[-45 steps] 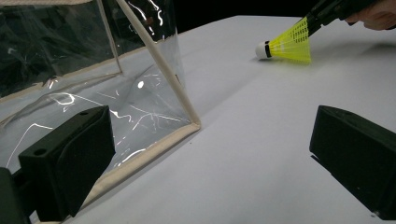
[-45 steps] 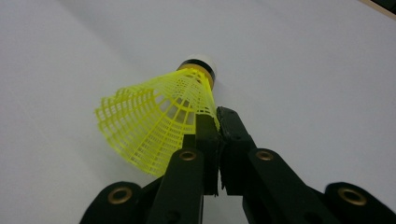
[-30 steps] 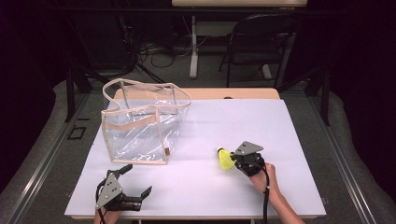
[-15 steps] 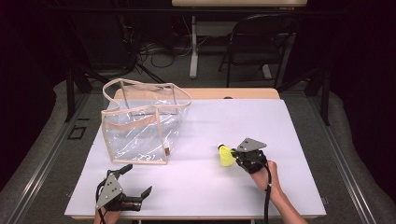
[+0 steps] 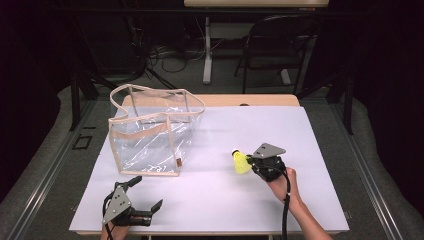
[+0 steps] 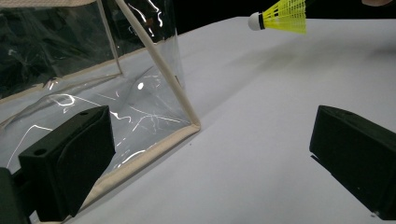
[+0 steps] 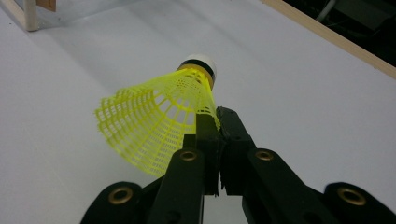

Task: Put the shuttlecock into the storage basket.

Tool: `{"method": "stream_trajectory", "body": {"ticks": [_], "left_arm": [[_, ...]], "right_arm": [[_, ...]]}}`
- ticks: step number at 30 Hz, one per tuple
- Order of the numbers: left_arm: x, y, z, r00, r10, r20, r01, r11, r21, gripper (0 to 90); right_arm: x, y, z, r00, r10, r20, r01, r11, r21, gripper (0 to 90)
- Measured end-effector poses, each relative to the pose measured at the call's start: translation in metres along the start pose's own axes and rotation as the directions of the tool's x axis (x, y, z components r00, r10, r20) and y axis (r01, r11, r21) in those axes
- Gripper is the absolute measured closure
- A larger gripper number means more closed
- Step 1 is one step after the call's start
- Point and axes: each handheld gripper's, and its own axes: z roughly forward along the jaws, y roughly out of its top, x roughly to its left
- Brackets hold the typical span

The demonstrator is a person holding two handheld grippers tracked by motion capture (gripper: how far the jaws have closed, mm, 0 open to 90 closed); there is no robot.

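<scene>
Yellow shuttlecock (image 5: pixel 241 162) is pinched in my right tongs (image 5: pixel 248 161), left tongs (image 5: pixel 148 192) spread; clear tote bag (image 5: pixel 152 132) at ten o'clock awaits it.

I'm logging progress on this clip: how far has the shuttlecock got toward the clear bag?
Done: the right gripper has the yellow shuttlecock pinched by the skirt's edge, seemingly clear of the white table. In hand: carrying it, cork end pointing toward the clear bag. Left: moving it over the bag's open top and releasing it; the bag looks empty. The left gripper sits open near the bag's front corner.
</scene>
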Motion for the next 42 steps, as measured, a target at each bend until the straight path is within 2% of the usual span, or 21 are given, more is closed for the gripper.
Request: {"method": "stream_trajectory", "body": {"ticks": [15,42], "left_arm": [[0.000,0.000,0.000,1.0000,-0.001,-0.001,0.001,1.0000,-0.005,0.1],[0.000,0.000,0.000,1.0000,-0.002,-0.001,0.002,1.0000,-0.004,0.1]], "right_arm": [[-0.003,0.012,-0.003,1.0000,-0.008,0.002,0.008,1.000,-0.015,88.3],[-0.011,0.035,-0.023,0.9997,-0.017,0.016,0.018,0.998,-0.058,88.5]]}}
